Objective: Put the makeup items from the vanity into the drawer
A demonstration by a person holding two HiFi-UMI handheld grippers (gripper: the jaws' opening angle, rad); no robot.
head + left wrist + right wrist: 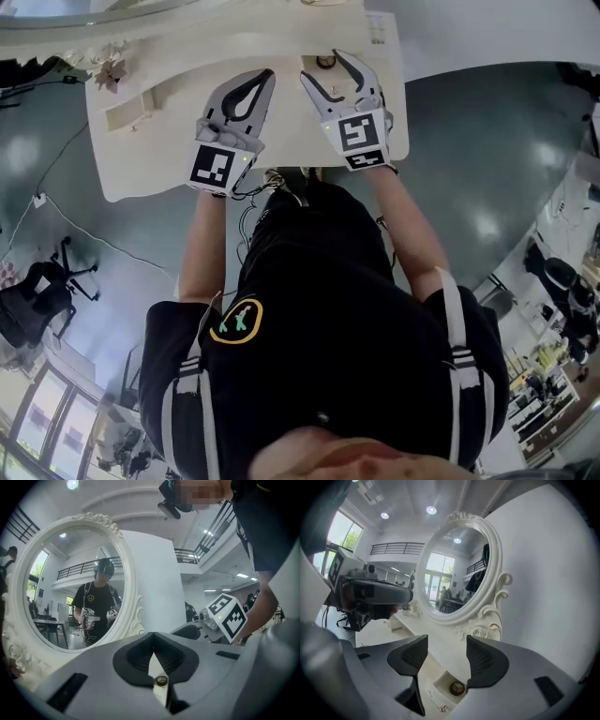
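A small round dark compact (456, 687) lies inside a small open white drawer (438, 682) on the vanity top (169, 150). My right gripper (446, 641) hovers just above it, open, with nothing between its black pads. In the head view, the compact (325, 62) shows between the right gripper's (323, 67) spread fingers at the vanity's far edge. The left gripper (265, 75) hangs beside it over the tabletop. Its pads meet in the left gripper view, where that gripper (152, 649) is shut with nothing visibly held.
An ornate white oval mirror frame (494, 588) stands at the back of the vanity and reflects the person. Another open white compartment (127, 112) sits at the vanity's left, by a small flower ornament (111, 70). A white wall (553, 573) rises on the right.
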